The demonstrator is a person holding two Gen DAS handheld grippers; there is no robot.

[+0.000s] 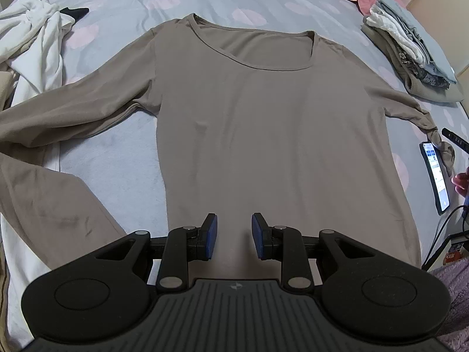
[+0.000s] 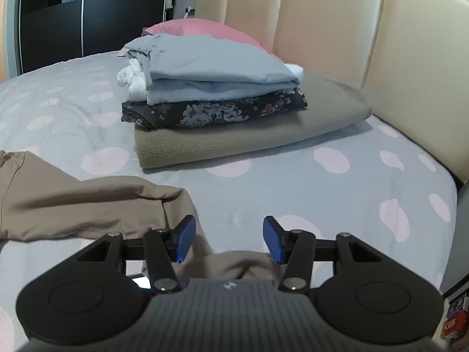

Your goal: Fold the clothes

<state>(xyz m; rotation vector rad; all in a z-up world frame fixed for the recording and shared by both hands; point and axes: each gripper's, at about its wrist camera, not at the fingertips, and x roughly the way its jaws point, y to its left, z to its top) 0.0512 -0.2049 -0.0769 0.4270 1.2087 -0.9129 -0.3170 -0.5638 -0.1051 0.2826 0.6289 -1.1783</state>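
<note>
A taupe long-sleeved shirt [image 1: 249, 111] lies spread flat on the bed, neckline at the far end and both sleeves out to the sides. My left gripper [image 1: 234, 220] hovers over the shirt's lower middle, near the hem; its blue pads stand apart with nothing between them. In the right wrist view, my right gripper [image 2: 229, 228] is open above the bunched end of the shirt's right sleeve [image 2: 88, 205], and the pads do not press on the cloth. A hand [image 1: 461, 180] shows at the right edge of the left wrist view.
A stack of folded clothes [image 2: 211, 88] sits ahead of the right gripper by the padded headboard [image 2: 351, 29]. A lit phone [image 1: 436, 176] lies under the sleeve end. A crumpled white garment [image 1: 38, 38] and another taupe garment [image 1: 44, 199] lie to the left.
</note>
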